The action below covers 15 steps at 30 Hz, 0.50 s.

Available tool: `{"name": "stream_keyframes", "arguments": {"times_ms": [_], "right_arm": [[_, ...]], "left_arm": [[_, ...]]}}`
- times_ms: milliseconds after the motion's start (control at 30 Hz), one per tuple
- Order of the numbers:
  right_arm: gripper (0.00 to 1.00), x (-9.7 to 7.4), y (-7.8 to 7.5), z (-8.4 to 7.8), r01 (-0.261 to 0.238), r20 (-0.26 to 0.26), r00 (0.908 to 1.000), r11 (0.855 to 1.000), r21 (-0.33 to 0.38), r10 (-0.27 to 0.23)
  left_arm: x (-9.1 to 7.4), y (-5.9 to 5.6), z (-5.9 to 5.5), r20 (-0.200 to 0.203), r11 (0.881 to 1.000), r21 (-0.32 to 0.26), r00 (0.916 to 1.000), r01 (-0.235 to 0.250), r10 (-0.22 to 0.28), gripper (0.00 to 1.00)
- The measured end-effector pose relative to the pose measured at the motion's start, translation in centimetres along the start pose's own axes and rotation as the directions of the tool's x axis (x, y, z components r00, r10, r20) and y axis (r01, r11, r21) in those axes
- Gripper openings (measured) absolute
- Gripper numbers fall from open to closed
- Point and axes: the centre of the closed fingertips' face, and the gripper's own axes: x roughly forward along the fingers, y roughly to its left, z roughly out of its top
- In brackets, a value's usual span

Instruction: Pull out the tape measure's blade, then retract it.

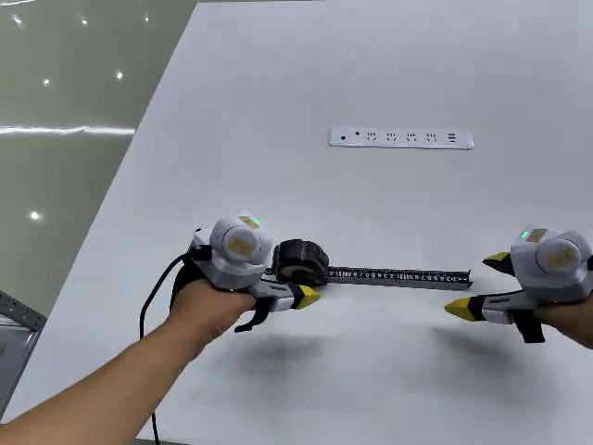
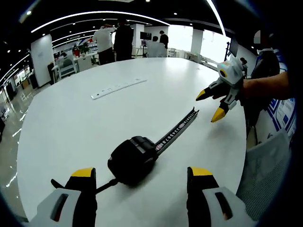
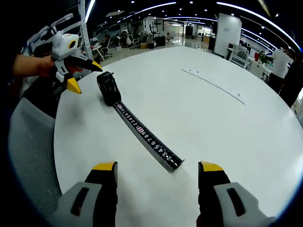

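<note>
the tape measure [image 1: 300, 261] sits on the table [image 1: 371, 74] between the spread, unclamped jaws of the left gripper [image 2: 142, 172], blade [image 1: 398, 276] lying out toward 3 o'clock, its tip at 12 o'clock just ahead of the right gripper [image 3: 158, 166], jaws equally parted.

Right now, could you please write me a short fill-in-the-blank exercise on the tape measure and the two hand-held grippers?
1. The blade is pulled ___ of the tape measure's black case, flat on the table.
2. The case sits at the open jaws of the ___ hand-held gripper.
3. The right hand-held gripper is ___, holding nothing, by the blade's tip.
Missing words: out; left; open.
</note>
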Motion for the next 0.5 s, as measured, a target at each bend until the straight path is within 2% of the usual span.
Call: {"name": "stream_keyframes", "arguments": {"times_ms": [200, 300, 500], "right_arm": [[0.75, -2.2, 0.8, 0.2, 0.035, 0.054, 0.9977, 0.995, 0.091, -0.040], [0.79, -3.0, 1.2, -0.1, 0.053, 0.048, 0.9972, 0.995, 0.089, -0.057], [0.86, -5.1, 2.6, 0.5, 0.058, 0.079, 0.9945, 0.992, 0.115, -0.068]], "left_arm": [[-1.9, 0.0, -0.3, 0.022, 0.997, -0.059, 0.9987, -0.044, 0.046, 0.78], [-2.6, -0.2, -0.5, 0.027, 0.996, -0.069, 0.9980, -0.056, 0.058, 0.79], [-4.3, -0.7, -0.9, 0.043, 0.992, -0.092, 0.9951, -0.084, 0.089, 0.82]]}}
